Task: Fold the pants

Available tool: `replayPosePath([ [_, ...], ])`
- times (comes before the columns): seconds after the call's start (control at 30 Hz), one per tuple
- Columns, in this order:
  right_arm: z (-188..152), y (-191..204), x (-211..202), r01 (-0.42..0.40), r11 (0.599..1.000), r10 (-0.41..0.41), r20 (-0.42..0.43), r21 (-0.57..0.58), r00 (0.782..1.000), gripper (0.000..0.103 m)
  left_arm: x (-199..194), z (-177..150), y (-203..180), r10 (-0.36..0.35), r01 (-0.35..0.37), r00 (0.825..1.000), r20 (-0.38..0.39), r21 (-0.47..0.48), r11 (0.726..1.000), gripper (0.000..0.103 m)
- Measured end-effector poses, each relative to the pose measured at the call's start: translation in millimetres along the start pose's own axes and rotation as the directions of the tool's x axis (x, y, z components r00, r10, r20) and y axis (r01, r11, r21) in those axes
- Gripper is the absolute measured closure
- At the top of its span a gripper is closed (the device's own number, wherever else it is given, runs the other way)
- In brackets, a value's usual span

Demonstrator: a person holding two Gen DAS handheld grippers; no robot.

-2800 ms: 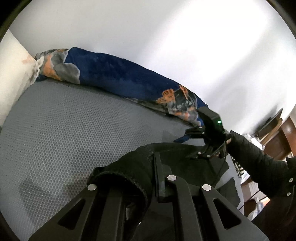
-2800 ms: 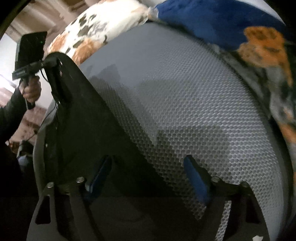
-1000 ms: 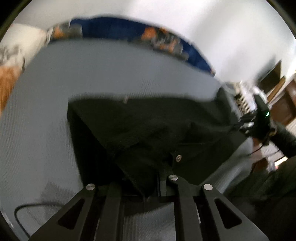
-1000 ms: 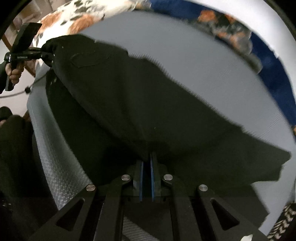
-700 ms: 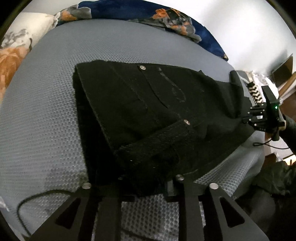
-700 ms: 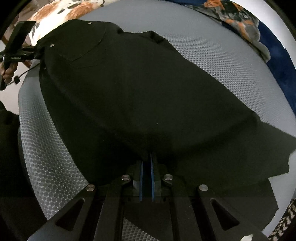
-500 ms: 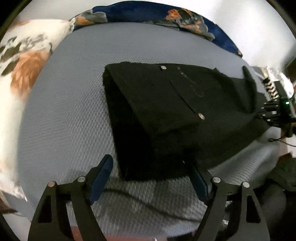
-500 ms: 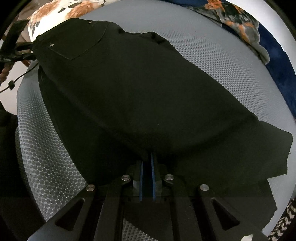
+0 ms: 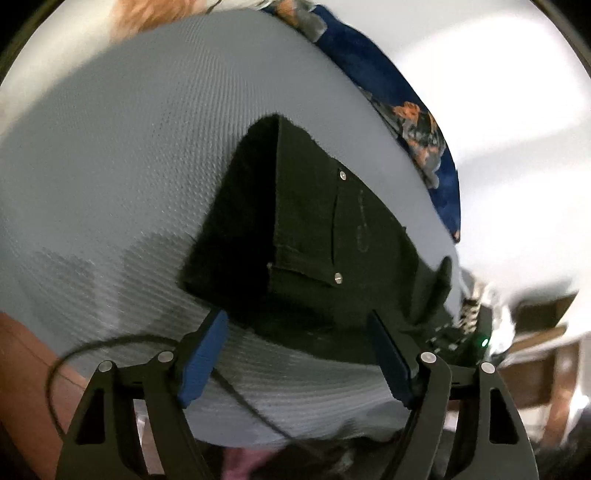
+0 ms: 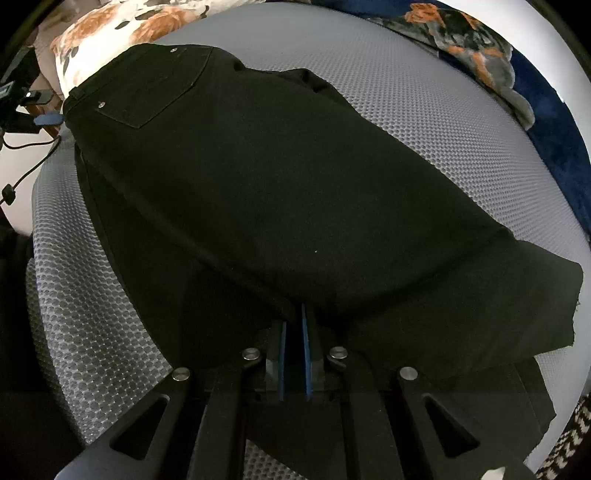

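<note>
Black pants [image 10: 280, 192] lie folded lengthwise on the grey bed [image 10: 424, 92]; the right gripper [image 10: 294, 332] has its jaws pinched on their near edge; a floral pillow [image 10: 122, 29] lies beyond.

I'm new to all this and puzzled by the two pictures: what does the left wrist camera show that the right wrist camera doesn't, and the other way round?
Only the left wrist view shows the left tongs open and empty, short of the waist end of the pants, plus a black cable on the bed edge.

Only the right wrist view shows the right tongs shut on the pants' leg end, and a flowered pillow.

Both show the black pants lying on the grey mattress, their back pocket up, and a blue blanket behind.
</note>
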State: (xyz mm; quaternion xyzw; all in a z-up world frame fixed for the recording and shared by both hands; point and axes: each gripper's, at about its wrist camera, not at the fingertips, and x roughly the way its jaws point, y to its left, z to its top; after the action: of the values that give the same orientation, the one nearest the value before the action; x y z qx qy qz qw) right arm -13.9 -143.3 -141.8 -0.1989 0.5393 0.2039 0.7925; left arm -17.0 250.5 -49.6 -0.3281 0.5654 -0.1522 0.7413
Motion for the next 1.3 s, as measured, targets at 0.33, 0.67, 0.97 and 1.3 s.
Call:
replayPosePath([
  [0.33, -9, 5, -14, -0.013, 0.998, 0.01, 0.038, 0.069, 0.999, 0.096, 18, 16, -17, 0.059, -0.057, 0.997, 0.056, -0.025, 0.998, 0.078],
  [0.67, -25, 36, -40, -0.082, 0.994, 0.079, 0.052, 0.076, 0.996, 0.096, -3, 42, -60, 0.173, -0.193, 0.981, 0.093, 0.299, 0.935, 0.081],
  [0.97, -25, 41, -6, -0.146, 0.984, 0.15, -0.026, 0.101, 0.988, 0.096, 45, 22, -48, 0.403, -0.391, 0.912, 0.075, 0.451, 0.802, 0.074],
  [1.3, -24, 31, -9, -0.19, 0.968, 0.192, 0.004, 0.165, 0.981, 0.092, -4, 14, -68, 0.477, -0.531, 0.844, 0.246, 0.507, 0.679, 0.046],
])
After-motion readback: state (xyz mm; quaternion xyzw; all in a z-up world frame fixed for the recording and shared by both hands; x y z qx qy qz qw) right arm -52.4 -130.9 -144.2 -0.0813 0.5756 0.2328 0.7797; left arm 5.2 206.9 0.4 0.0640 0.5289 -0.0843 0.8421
